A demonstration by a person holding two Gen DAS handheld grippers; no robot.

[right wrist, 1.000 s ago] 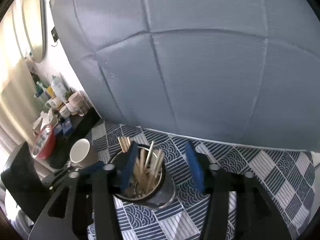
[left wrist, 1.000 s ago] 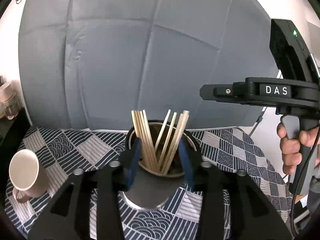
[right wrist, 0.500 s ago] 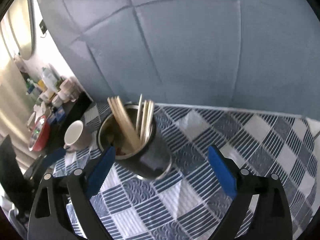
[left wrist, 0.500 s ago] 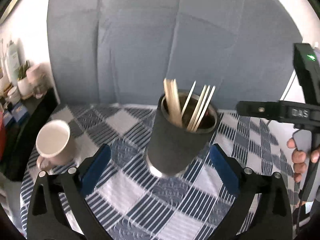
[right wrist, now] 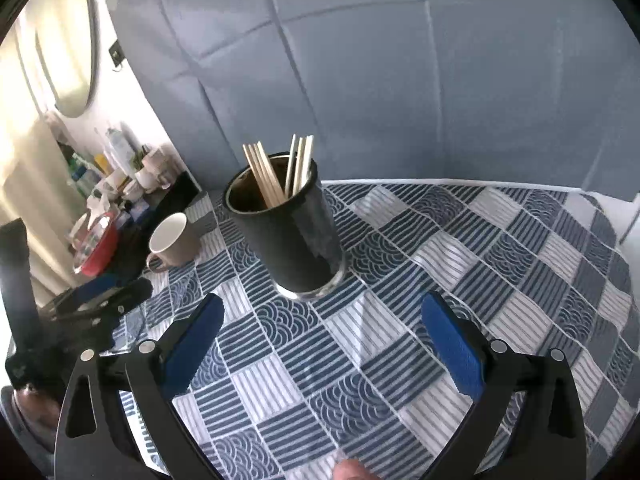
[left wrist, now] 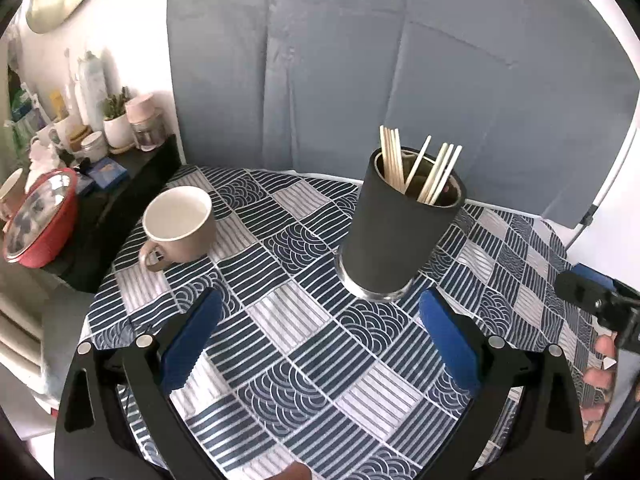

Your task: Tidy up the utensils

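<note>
Left-wrist view: the left gripper [left wrist: 318, 336] stands with its two blue-padded fingers [left wrist: 188, 342] spread wide apart, nothing between them but the patterned tablecloth [left wrist: 288, 320]. Its jaws have opened within the last moment, and no pad presses on any object. The dark cylindrical holder [left wrist: 394, 232] stands upright on the cloth just beyond the fingertips and slightly toward the right finger, clear of both pads. Pale wooden chopsticks [left wrist: 416, 170] rise from its mouth in two loose groups, one leaning left and one leaning right. A beige mug [left wrist: 180, 222] stands upright farther ahead and to the left of the left finger, its handle turned toward the camera, well apart from the holder. Beyond the table's left edge sits a dark shelf with a red lidded pot [left wrist: 38, 222] and assorted jars. At the right margin part of the right gripper [left wrist: 596, 304] and the person's fingers [left wrist: 600, 376] show. Right-wrist view: the right gripper [right wrist: 320, 334] is likewise spread wide, its jaws just opened, with only cloth between the blue pads [right wrist: 452, 350]. The holder [right wrist: 288, 228] stands ahead of the fingertips, nearer the left finger and touching neither. The chopsticks [right wrist: 280, 172] project above its rim. The mug [right wrist: 174, 242] lies beyond and left of the holder, and the left gripper's dark body [right wrist: 100, 300] enters at the left. A grey fabric backdrop [right wrist: 360, 80] closes the far side of the table.
</note>
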